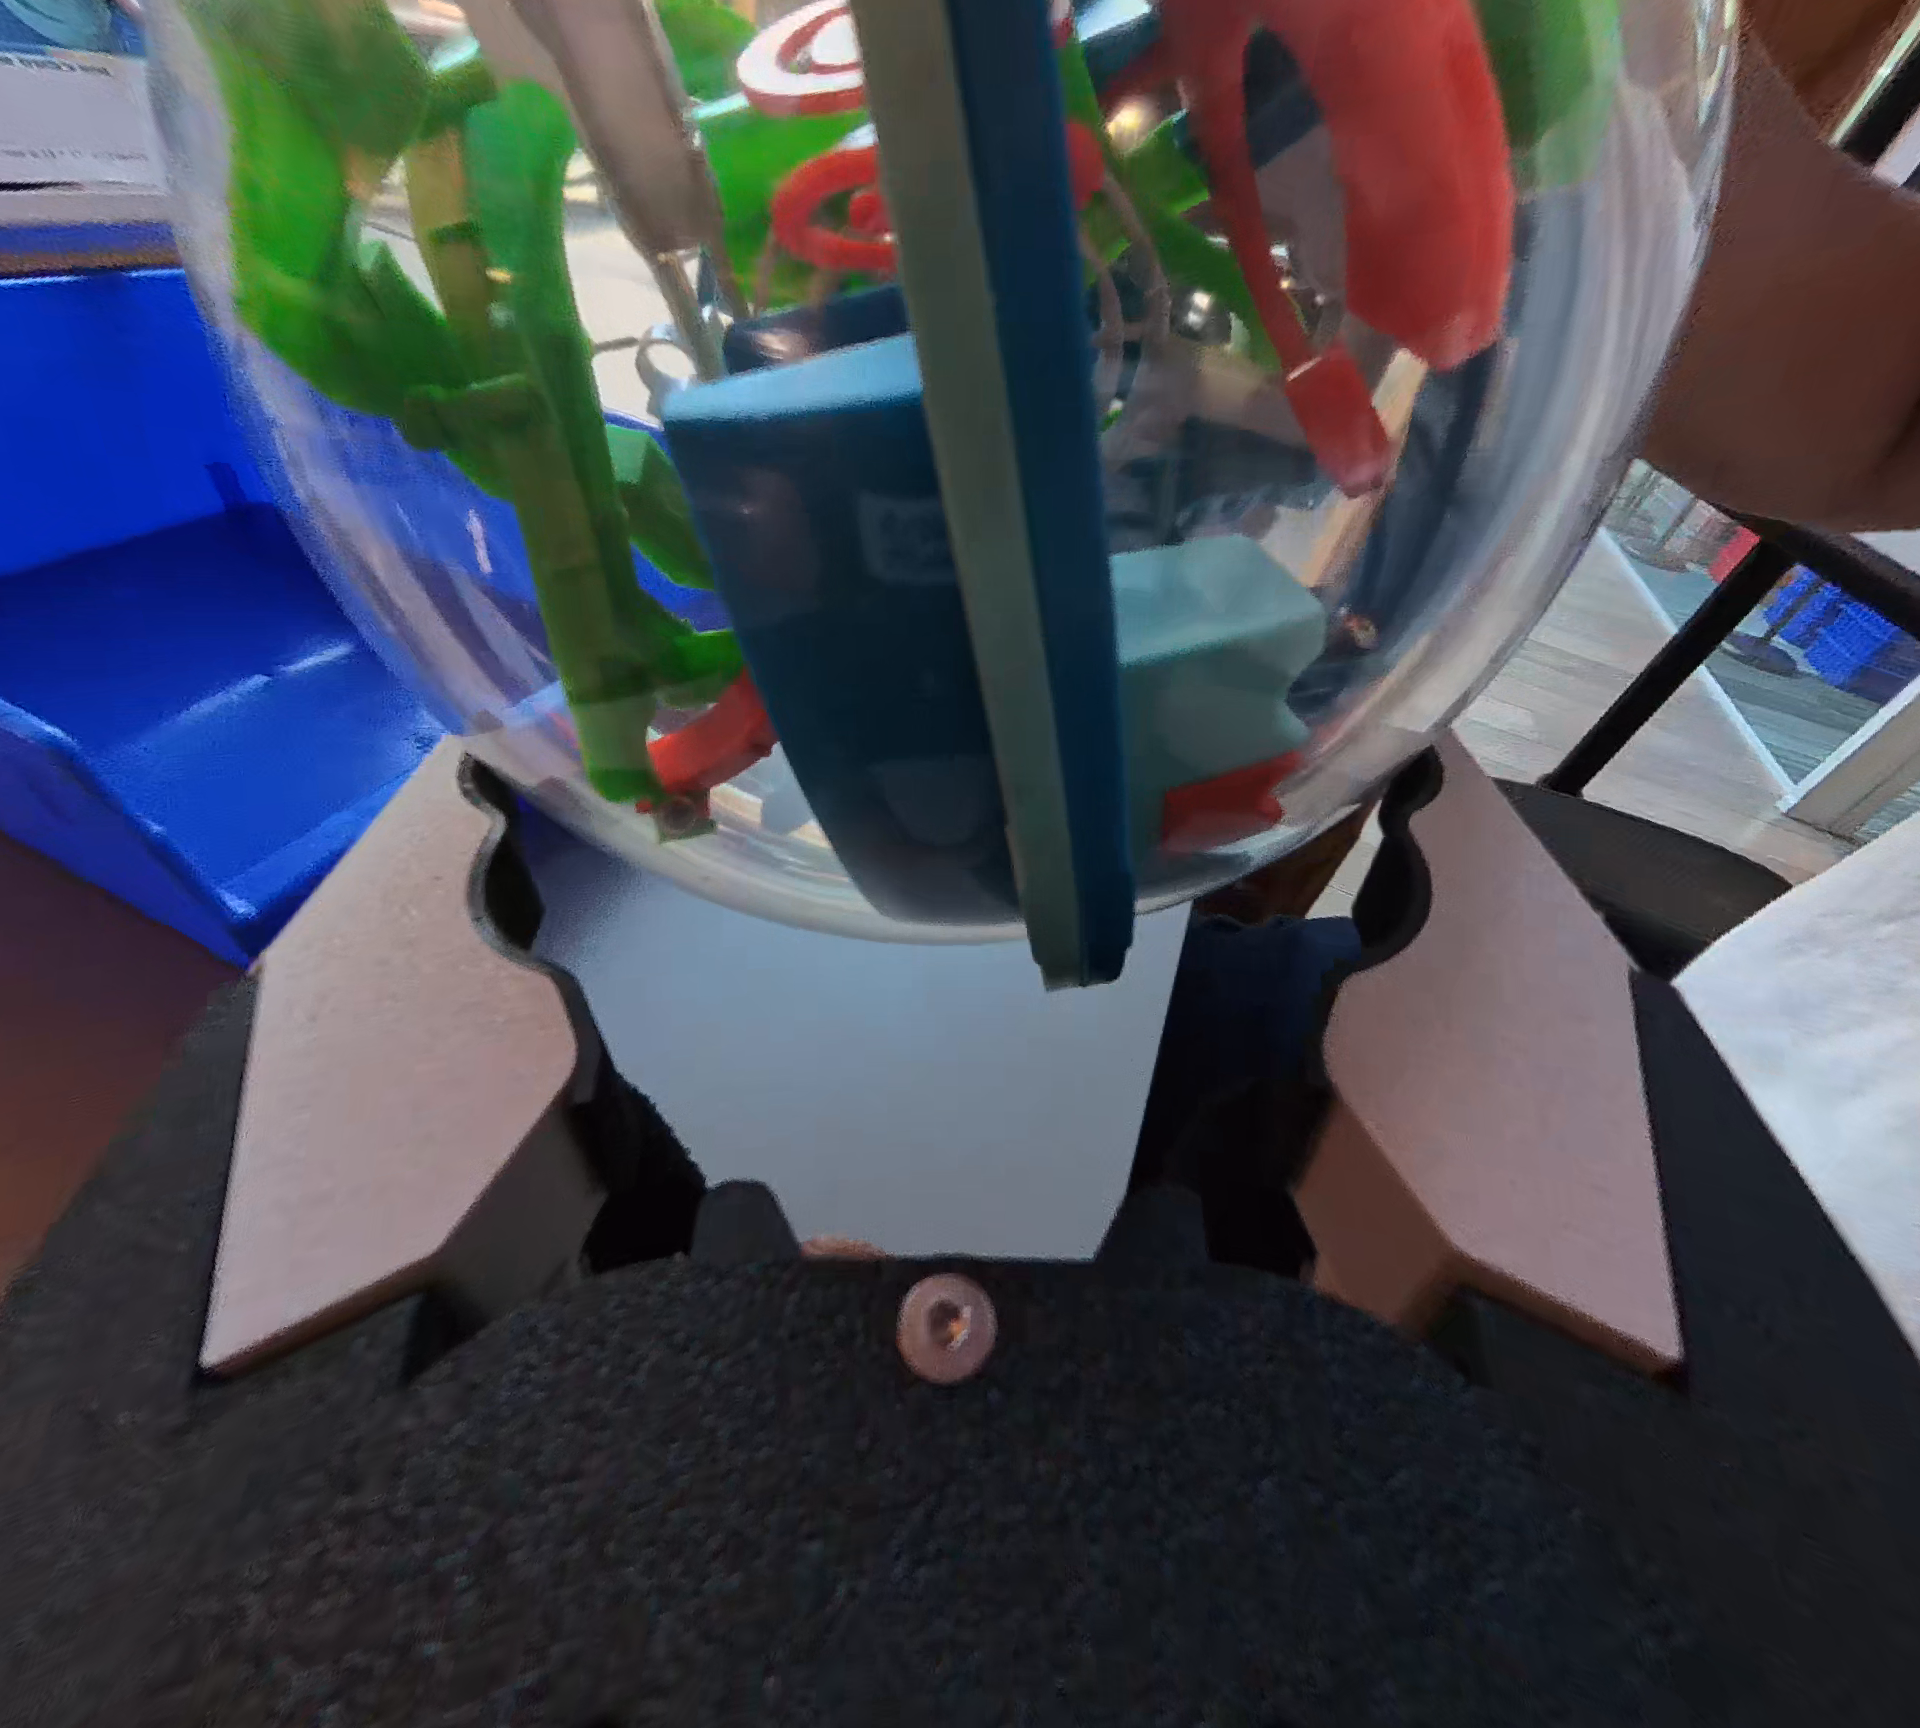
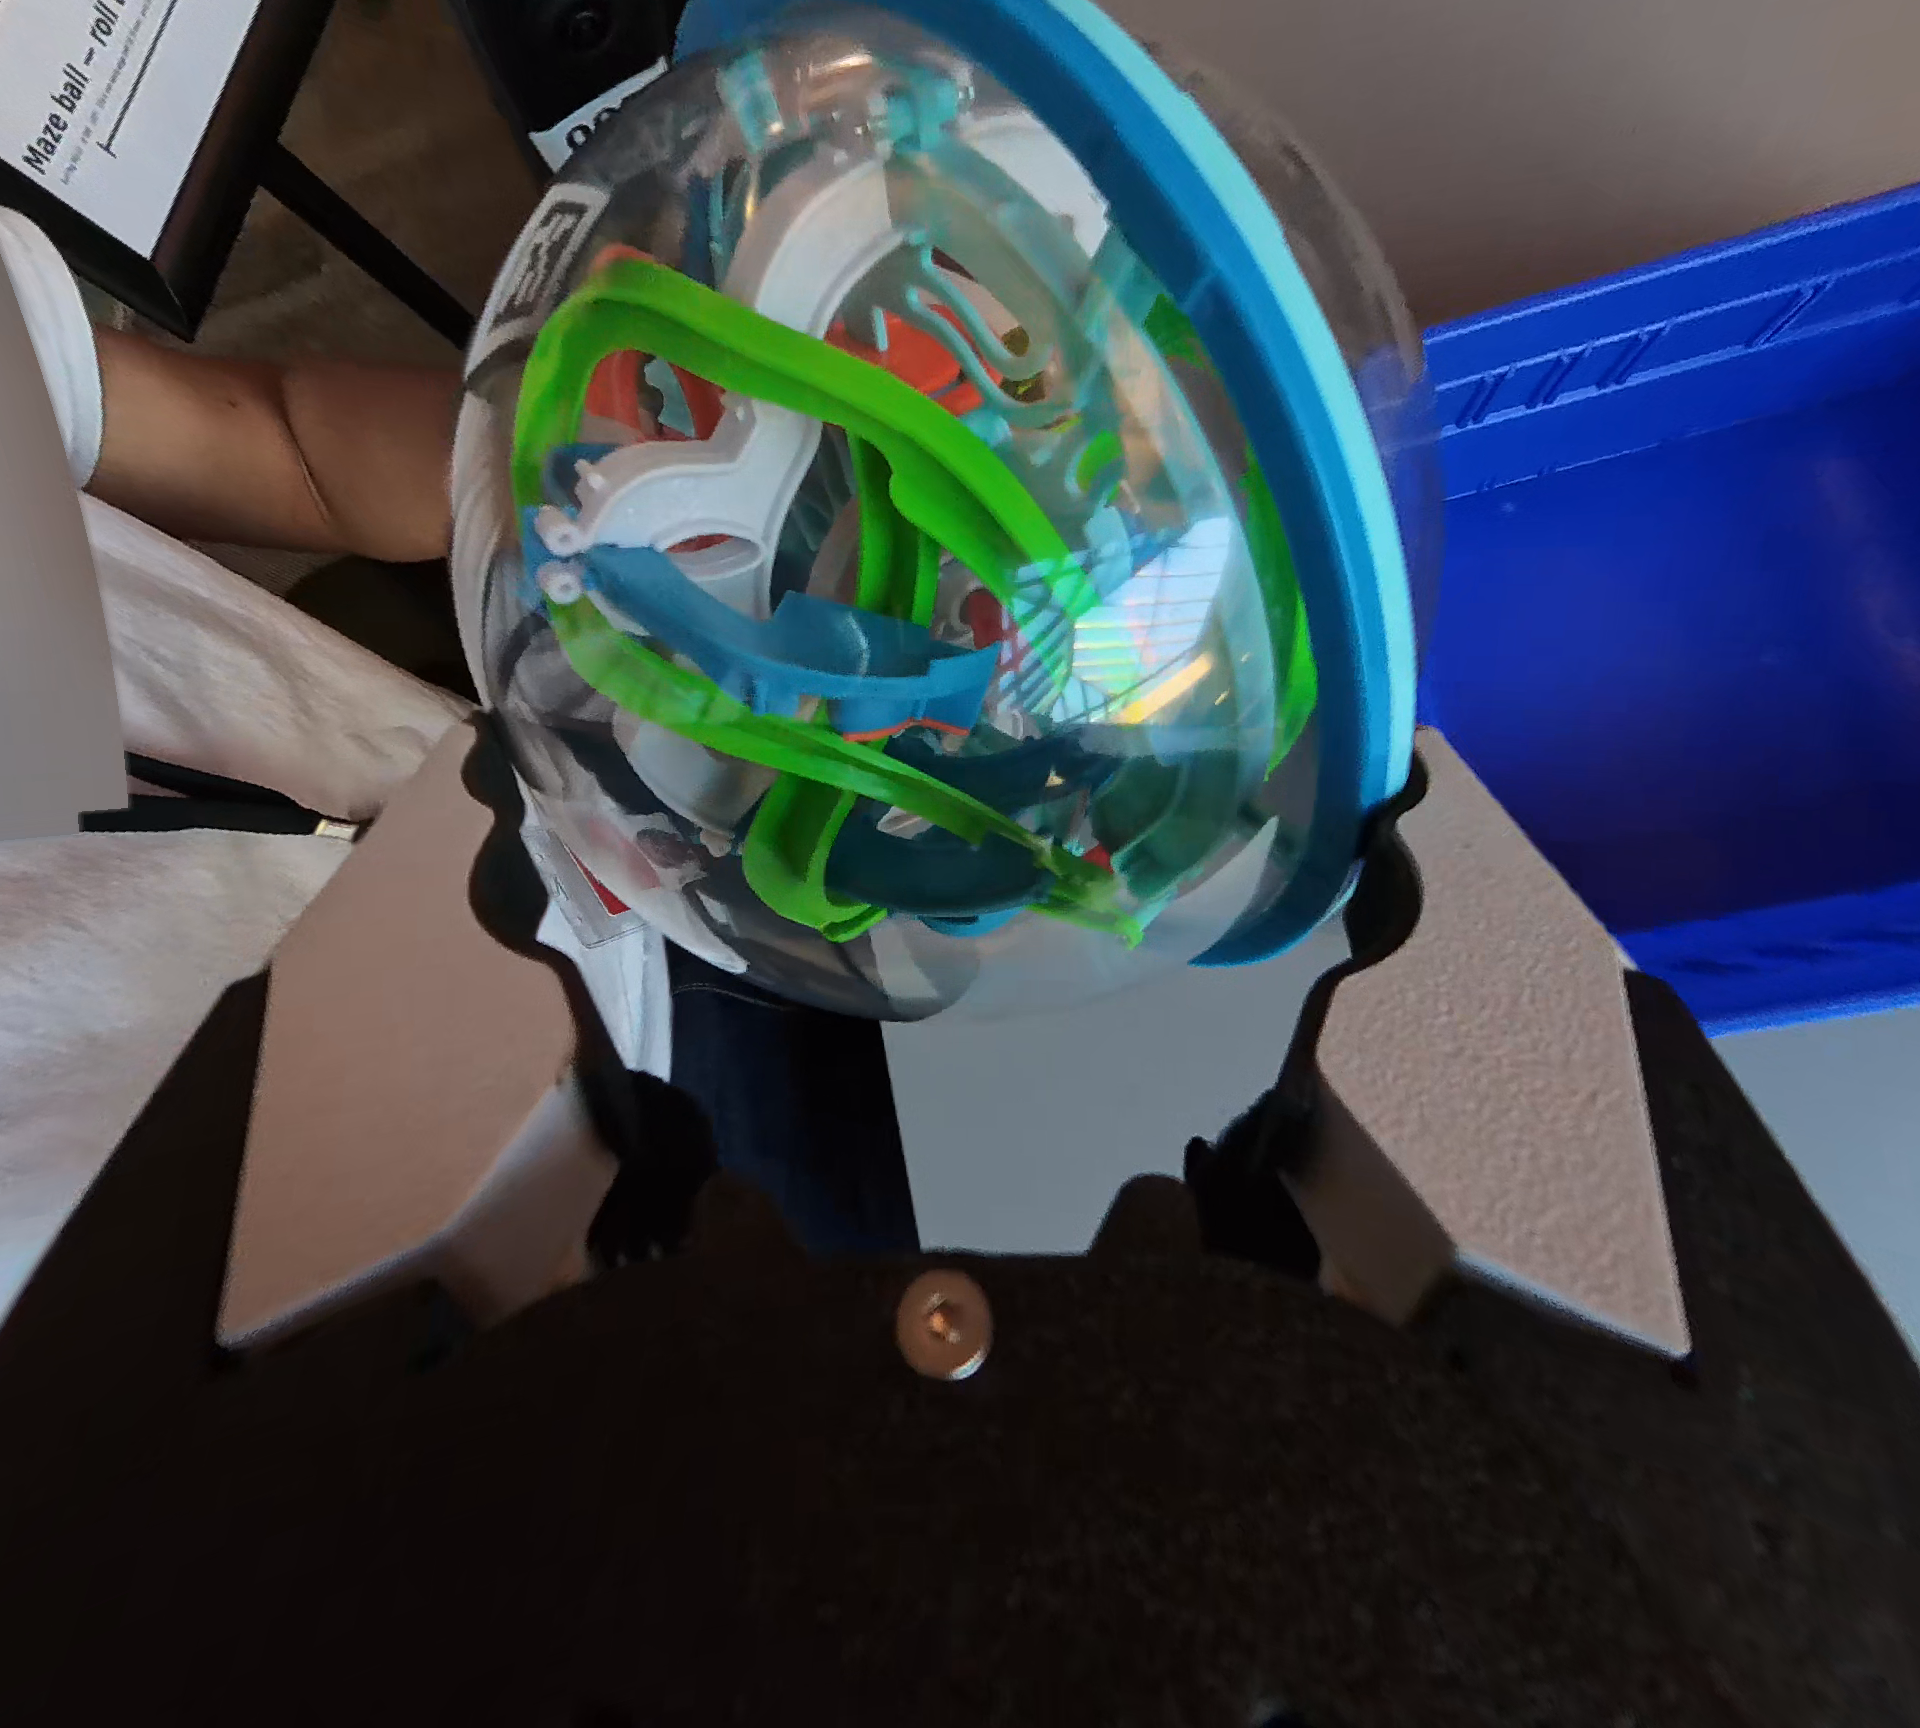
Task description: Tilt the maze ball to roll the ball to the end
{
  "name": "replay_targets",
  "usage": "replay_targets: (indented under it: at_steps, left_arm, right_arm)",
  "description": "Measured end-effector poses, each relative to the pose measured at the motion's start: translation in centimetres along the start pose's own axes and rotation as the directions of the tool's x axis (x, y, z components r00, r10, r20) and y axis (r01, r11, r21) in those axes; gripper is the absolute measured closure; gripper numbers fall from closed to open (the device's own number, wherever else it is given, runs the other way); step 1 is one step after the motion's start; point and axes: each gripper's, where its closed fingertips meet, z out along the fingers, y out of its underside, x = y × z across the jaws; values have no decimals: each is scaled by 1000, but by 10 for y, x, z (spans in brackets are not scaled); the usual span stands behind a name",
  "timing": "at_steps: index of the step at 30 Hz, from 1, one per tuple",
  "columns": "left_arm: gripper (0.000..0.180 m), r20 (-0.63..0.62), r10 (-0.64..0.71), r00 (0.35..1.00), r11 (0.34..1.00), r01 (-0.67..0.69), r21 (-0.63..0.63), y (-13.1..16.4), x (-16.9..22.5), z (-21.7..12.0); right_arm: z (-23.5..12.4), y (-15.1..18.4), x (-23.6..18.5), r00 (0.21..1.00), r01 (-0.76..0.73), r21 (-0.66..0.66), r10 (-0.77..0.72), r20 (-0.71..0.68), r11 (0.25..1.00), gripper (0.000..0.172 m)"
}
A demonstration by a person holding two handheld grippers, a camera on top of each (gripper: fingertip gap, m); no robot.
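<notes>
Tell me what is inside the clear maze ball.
Inside the maze ball run green tracks, blue ramps, white curved pieces and red parts. A blue ring circles the shell. The small rolling ball cannot be picked out with certainty among the overlapping tracks.

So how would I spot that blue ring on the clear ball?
Find the clear maze ball held between the right gripper's fingers, beside the blue bin. The ring wraps its middle like an equator: a flat two-tone blue band outside the shell, unlike the green and red tracks inside.
</notes>
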Motion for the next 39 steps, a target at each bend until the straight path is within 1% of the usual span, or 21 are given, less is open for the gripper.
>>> replay_targets:
  at_steps: [5, 10, 15, 17, 22, 26, 28, 29, 30, 32, 35, 39]
  left_arm:
    - [23, 64, 75, 995, 997, -74, -8, -4, -4, -4]
    - [23, 136, 165, 977, 986, -162, -33, -8, -8, -9]
    - [23, 240, 292, 926, 956, -283, -73, -14, -15, -14]
    - [23, 287, 354, 890, 935, -341, -96, -17, -17, -18]
    - [23, 393, 505, 769, 861, -478, -173, -28, -23, -28]
    - [23, 435, 574, 694, 815, -533, -226, -35, -24, -34]
    - [23, 463, 616, 638, 782, -568, -258, -40, -26, -37]
    - [19, 475, 633, 611, 766, -582, -273, -42, -26, -38]
    - [23, 487, 647, 587, 753, -594, -283, -44, -26, -40]
    - [24, 512, 668, 540, 728, -616, -300, -48, -28, -41]
    - [24, 540, 693, 478, 700, -625, -346, -42, -37, -38]
    - [23, 551, 716, 428, 678, -612, -406, -20, -51, -31]
  right_arm:
    - [-1, -6, -2, 995, 95, 0, -95, -11, 995, 17]
    - [-1, -8, -4, 980, 197, 6, -197, -25, 980, 17]
    - [-2, -14, -5, 938, 344, 13, -342, -57, 939, 17]
    - [-2, -14, -5, 912, 406, -4, -405, -72, 914, 17]
    - [-2, -17, -6, 815, 564, -47, -565, -132, 825, 17]
    - [-5, -22, -8, 754, 636, -43, -632, -179, 771, 17]
    - [-6, -25, -10, 705, 684, -44, -675, -215, 728, 17]
    - [-7, -27, -11, 678, 707, -51, -696, -235, 706, 17]
    - [-9, -28, -12, 654, 726, -56, -713, -253, 685, 17]
    - [-11, -31, -14, 605, 761, -68, -744, -283, 645, 17]
    - [-9, -29, -10, 531, 802, -105, -782, -328, 588, 17]
    - [6, -12, 7, 490, 816, -134, -795, -357, 563, 17]
